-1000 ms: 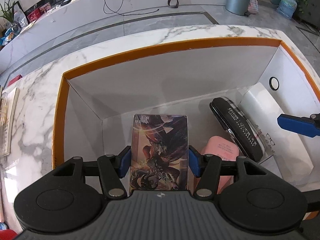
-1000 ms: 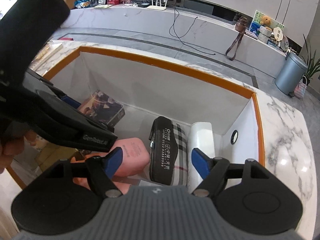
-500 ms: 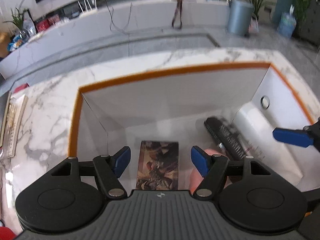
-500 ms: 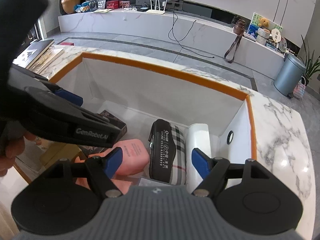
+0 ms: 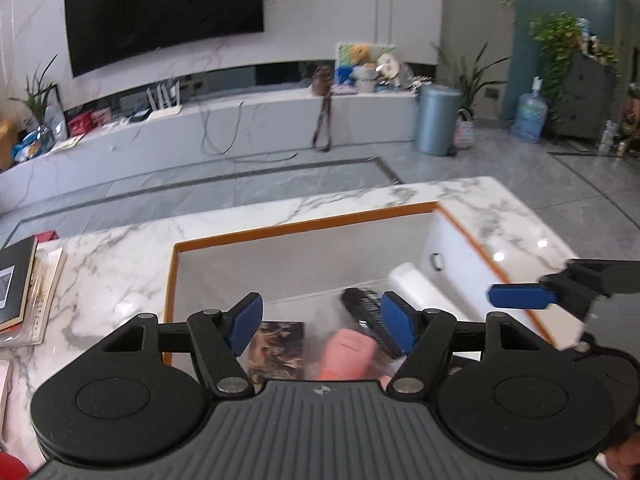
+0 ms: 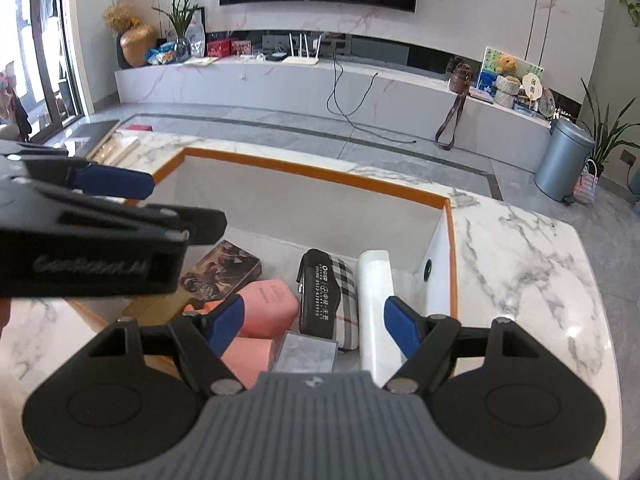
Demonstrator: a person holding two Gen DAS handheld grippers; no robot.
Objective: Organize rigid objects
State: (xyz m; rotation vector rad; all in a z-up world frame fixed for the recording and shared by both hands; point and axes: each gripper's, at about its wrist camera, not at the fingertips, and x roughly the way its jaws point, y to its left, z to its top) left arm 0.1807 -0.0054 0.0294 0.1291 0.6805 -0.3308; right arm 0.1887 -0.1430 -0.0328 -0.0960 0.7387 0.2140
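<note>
Hovering over box (image 6: 320, 178), both grippers' fingers (image 5: 248, 322) spread, empty

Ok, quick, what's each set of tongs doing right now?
Left tongs: open, holding nothing, above the box.
Right tongs: open, holding nothing.

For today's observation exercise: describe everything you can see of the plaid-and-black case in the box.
The plaid case is oblong and padded-looking, with a black panel printed in white text and a beige check side. It lies on the box floor, closed as far as shows, between the pink case and the white roll, close against both.
</note>
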